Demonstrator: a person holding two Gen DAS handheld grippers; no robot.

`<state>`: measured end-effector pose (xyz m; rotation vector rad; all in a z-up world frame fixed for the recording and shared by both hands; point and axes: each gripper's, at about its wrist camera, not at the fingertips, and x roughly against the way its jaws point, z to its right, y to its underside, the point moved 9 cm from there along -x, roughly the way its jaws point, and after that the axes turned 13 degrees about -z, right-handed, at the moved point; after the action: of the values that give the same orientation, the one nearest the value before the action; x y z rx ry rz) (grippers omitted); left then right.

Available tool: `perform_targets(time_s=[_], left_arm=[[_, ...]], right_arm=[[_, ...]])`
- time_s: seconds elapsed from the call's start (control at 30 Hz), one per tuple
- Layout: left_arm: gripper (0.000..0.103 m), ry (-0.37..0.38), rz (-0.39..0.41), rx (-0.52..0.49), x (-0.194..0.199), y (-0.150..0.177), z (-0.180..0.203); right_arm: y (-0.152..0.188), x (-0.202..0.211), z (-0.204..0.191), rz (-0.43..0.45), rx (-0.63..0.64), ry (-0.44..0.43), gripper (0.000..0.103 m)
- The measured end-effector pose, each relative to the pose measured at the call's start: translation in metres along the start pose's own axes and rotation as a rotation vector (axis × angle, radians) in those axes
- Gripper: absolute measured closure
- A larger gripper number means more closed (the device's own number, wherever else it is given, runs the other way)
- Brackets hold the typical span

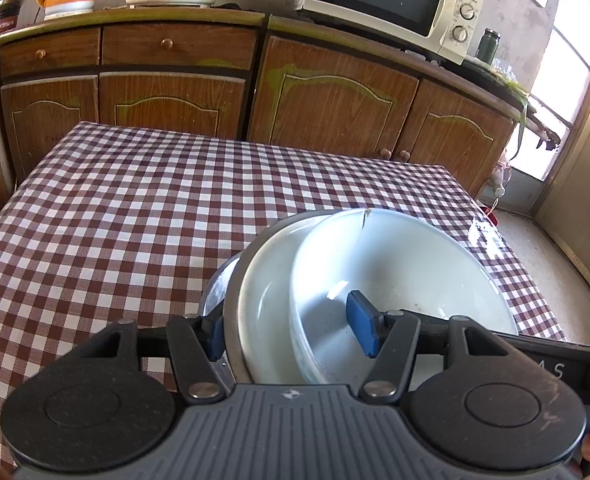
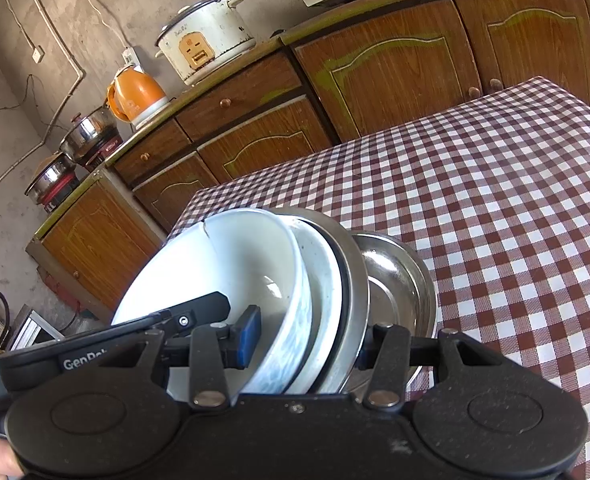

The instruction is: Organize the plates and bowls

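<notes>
Both tongs, left (image 1: 291,330) and right (image 2: 307,338), clamp the nested stack's (image 1: 271,308) rims. Cracked white bowl (image 1: 407,264) is fragile, slick, probably heavy; keep level.

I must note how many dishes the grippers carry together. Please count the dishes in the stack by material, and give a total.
White ceramic dishes: 2, the cracked white bowl and the white plate behind it.
Steel dishes: 2, the steel plate and the steel bowl.
Total: 4.
The left gripper and the right gripper both clamp the stack.
</notes>
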<state>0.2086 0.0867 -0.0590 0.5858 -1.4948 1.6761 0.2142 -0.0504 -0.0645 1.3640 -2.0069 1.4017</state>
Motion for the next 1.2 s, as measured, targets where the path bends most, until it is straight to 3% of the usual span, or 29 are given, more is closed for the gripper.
perform_targets(time_s=[1.2], left_arm=[[0.042, 0.002, -0.049, 0.008, -0.037, -0.001, -0.019]], right_arm=[[-0.01, -0.039, 0.014, -0.062, -0.003, 0.004, 0.048]])
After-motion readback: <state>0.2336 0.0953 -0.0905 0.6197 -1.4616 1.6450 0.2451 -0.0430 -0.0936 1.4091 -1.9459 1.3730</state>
